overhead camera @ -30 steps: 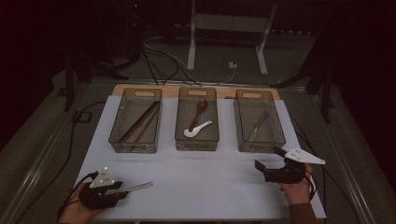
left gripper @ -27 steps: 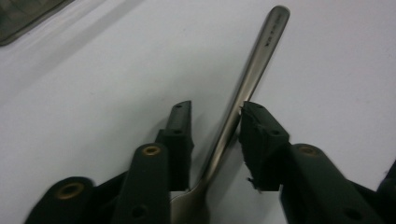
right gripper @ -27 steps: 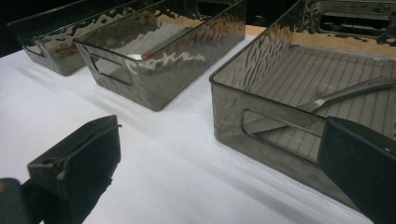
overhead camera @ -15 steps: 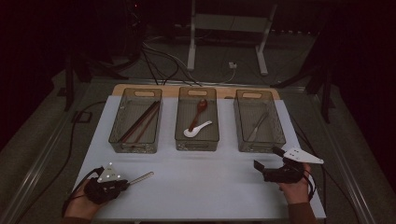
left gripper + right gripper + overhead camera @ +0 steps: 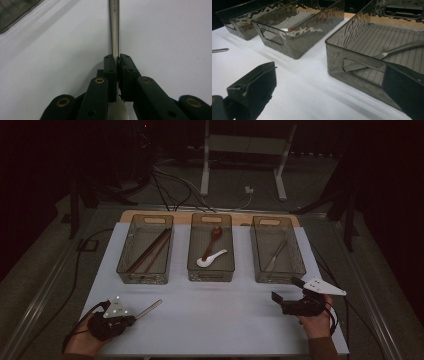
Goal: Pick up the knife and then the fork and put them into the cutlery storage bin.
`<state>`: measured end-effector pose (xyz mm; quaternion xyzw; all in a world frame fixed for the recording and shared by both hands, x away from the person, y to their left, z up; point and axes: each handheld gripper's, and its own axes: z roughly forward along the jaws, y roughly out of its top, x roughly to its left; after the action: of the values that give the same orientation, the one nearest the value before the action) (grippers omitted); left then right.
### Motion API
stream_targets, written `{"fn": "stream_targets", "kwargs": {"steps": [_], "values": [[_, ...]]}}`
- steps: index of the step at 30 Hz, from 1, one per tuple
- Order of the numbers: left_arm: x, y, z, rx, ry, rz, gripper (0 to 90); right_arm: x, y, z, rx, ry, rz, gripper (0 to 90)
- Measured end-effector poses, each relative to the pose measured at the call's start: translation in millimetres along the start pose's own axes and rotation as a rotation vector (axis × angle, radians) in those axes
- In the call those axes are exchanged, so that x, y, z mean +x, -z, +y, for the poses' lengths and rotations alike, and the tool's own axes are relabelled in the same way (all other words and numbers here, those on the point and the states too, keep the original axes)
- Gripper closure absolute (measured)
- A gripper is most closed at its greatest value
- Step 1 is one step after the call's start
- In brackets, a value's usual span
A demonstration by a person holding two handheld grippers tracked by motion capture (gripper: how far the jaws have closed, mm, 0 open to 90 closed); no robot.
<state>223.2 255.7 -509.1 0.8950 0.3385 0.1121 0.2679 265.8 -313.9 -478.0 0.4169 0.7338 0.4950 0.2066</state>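
Note:
My left gripper (image 5: 131,319) is at the front left of the white table top (image 5: 215,320), and its jaws have just been closing. They are now shut on a slim silver utensil (image 5: 150,308). In the left gripper view the pads (image 5: 110,66) pinch the utensil's neck, the handle (image 5: 114,25) runs straight away from me, and the wider end is hidden under the jaws. My right gripper (image 5: 285,289) rests at the front right, open, with nothing between its jaws. In the right gripper view it (image 5: 329,72) faces the front wall of the right bin (image 5: 359,72).
Three smoky clear bins stand in a row at the back. The left bin (image 5: 125,265) holds long dark sticks, the middle bin (image 5: 192,265) a brown spoon and a white spoon (image 5: 210,259). The right bin (image 5: 260,265) holds a metal utensil (image 5: 276,255). Cables trail off the table's left side.
The left gripper has closed on the silver utensil. The handle, which pointed right along the table, now angles up and away to the right. The right gripper has stayed put.

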Motion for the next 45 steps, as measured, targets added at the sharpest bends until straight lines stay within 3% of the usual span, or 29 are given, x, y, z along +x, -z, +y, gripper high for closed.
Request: {"fn": "stream_targets", "kwargs": {"steps": [6, 13, 19, 24, 30, 35, 38, 45], "values": [[-0.2, -2.4, 0.4, -0.037, 0.036, -0.004, 86.8, 0.1, -0.7, -0.2, 0.002, 0.010, -0.001, 0.0], [-6.3, -8.5, 14.3, -0.063, 0.020, -0.010, 87.1, 1.3, -1.2, -0.7, 0.005, 0.005, 0.003, 0.0], [-10.2, -13.8, 29.2, -0.089, 0.010, -0.039, 87.1, 2.3, -1.9, -0.8, 0.008, 0.008, 0.007, 0.0], [-11.5, -20.5, 34.1, -0.077, 0.011, -0.049, 87.1, 2.8, -2.3, -1.1, 0.008, 0.007, 0.008, 0.0], [-12.9, -26.7, 31.9, -0.065, 0.009, -0.028, 86.6, 3.5, -3.0, -1.3, 0.012, 0.005, 0.013, 0.0], [-18.3, -27.6, 37.5, -0.013, -0.069, 0.025, 81.2, 3.9, -4.0, -1.6, 0.014, 0.006, 0.014, 0.0], [-17.1, -28.3, 40.6, 0.013, -0.076, 0.015, 81.3, 4.9, -4.7, -1.2, 0.014, 0.013, 0.018, 0.0], [-15.8, -27.8, 37.8, -0.019, -0.068, 0.007, 86.8, 5.9, -6.1, -0.9, 0.017, 0.012, 0.020, 0.0]]}}
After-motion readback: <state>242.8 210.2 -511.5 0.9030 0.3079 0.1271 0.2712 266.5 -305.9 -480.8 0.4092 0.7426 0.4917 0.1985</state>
